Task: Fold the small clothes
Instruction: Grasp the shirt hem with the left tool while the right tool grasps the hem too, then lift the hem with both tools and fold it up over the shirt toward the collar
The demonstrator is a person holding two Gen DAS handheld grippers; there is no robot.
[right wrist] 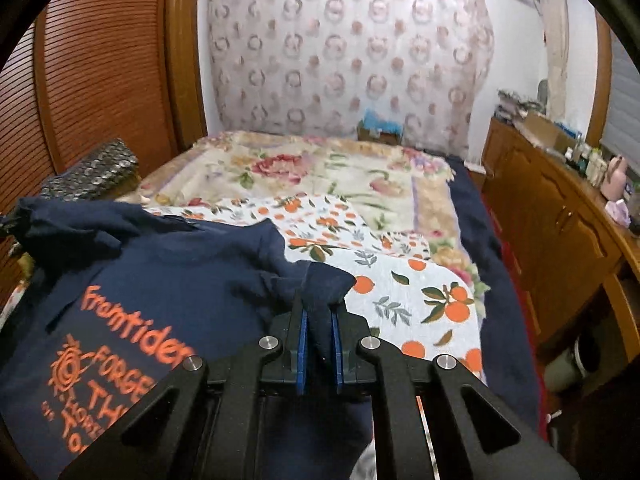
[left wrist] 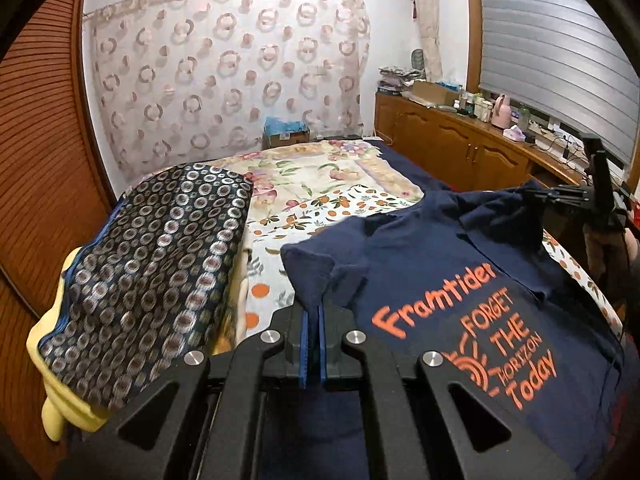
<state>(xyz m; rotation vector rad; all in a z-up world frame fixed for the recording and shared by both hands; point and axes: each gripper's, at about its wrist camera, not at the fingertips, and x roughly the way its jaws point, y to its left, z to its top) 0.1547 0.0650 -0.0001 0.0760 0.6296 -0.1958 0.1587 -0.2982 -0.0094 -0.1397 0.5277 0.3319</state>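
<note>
Left wrist view: left gripper (left wrist: 313, 350) pinching one corner of the navy T-shirt (left wrist: 460, 280), with its orange words up, over the orange-print sheet (left wrist: 280, 256) on the bed, just beside a dark circle-pattern cushion (left wrist: 160, 256). Right wrist view: right gripper (right wrist: 320, 354) pinching the other corner, blue pads squeezed tight on the cloth. Looks like the very start of a fold, both corners picked up; next, probably lifting both corners together, keeping the edge tight, then laying it flat over the shirt.
</note>
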